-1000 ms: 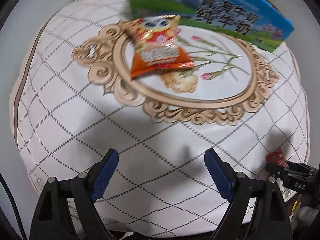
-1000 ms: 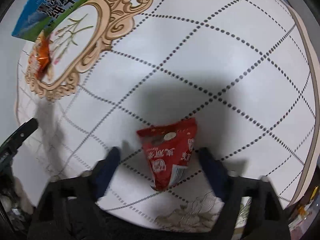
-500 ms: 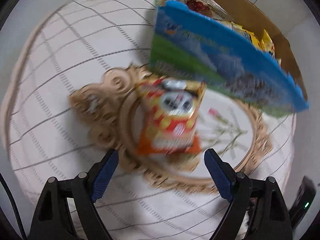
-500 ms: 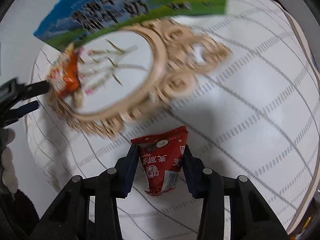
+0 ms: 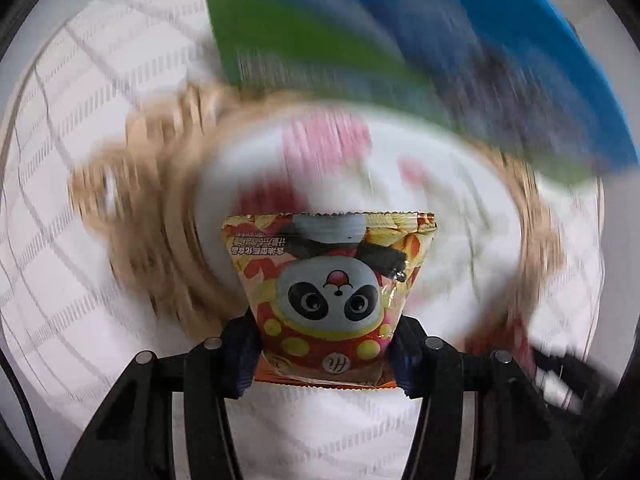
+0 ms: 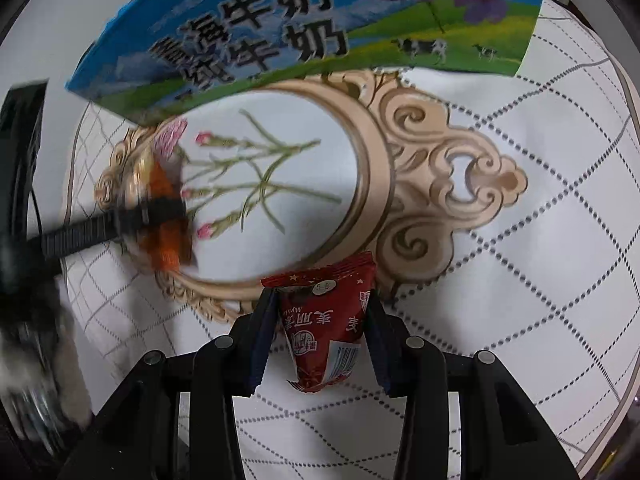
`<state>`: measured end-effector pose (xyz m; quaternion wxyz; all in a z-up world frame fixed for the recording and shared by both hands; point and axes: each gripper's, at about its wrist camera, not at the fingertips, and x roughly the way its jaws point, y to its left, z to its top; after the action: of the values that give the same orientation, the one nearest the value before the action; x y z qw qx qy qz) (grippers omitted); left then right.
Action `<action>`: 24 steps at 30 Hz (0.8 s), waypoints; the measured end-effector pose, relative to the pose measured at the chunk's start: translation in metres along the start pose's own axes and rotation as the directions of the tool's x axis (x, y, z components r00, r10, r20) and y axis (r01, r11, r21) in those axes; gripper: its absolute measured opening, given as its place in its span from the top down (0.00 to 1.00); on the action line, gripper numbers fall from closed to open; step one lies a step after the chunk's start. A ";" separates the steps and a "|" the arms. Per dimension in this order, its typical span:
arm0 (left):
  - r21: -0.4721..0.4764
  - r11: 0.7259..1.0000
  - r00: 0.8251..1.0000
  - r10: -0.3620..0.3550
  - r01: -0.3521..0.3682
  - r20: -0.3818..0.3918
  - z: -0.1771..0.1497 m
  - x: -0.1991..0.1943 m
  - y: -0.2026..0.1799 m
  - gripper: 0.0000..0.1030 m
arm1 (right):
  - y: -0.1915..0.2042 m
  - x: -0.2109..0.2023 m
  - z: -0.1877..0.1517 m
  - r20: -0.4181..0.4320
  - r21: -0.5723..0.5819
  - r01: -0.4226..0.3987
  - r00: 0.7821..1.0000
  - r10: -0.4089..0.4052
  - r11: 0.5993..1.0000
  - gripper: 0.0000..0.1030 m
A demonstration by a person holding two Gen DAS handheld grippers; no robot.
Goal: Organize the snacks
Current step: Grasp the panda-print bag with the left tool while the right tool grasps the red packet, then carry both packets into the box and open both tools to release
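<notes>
My left gripper is shut on an orange panda snack bag, held between both fingers. The same bag shows blurred in the right wrist view with the left gripper around it, over the flower oval of the tablecloth. My right gripper is shut on a red snack packet, held above the cloth. A blue and green milk carton box stands at the far side; in the left wrist view it is blurred.
The round table carries a white cloth with a dotted diamond grid and a beige ornate frame. The table edge curves along the right. The left wrist view is strongly motion-blurred.
My left gripper moved forward to the panda bag and shut on it. My right gripper shut on the red packet and carried it toward the frame and the box.
</notes>
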<state>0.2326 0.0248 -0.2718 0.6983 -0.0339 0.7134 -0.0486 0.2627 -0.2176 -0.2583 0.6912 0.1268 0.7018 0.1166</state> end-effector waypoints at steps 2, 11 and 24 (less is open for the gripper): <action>0.015 1.000 0.999 -0.016 0.017 -0.041 -0.020 0.009 -0.005 0.51 | 0.002 0.004 -0.006 -0.013 -0.011 0.003 1.000 -0.003 1.000 0.56; 0.038 0.999 0.997 0.032 -0.029 -0.069 -0.031 0.042 -0.023 0.47 | 0.006 0.042 -0.012 -0.072 0.002 0.012 0.997 -0.012 1.000 0.54; 0.033 0.999 1.000 0.008 -0.008 0.009 -0.051 -0.014 -0.037 0.55 | 0.028 0.047 -0.018 -0.022 0.013 -0.029 0.999 0.029 0.999 0.60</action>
<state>0.1812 -0.0092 -0.2526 0.7022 -0.0198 0.7094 -0.0573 0.2450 -0.1751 -0.2922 0.6809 0.1402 0.7081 0.1236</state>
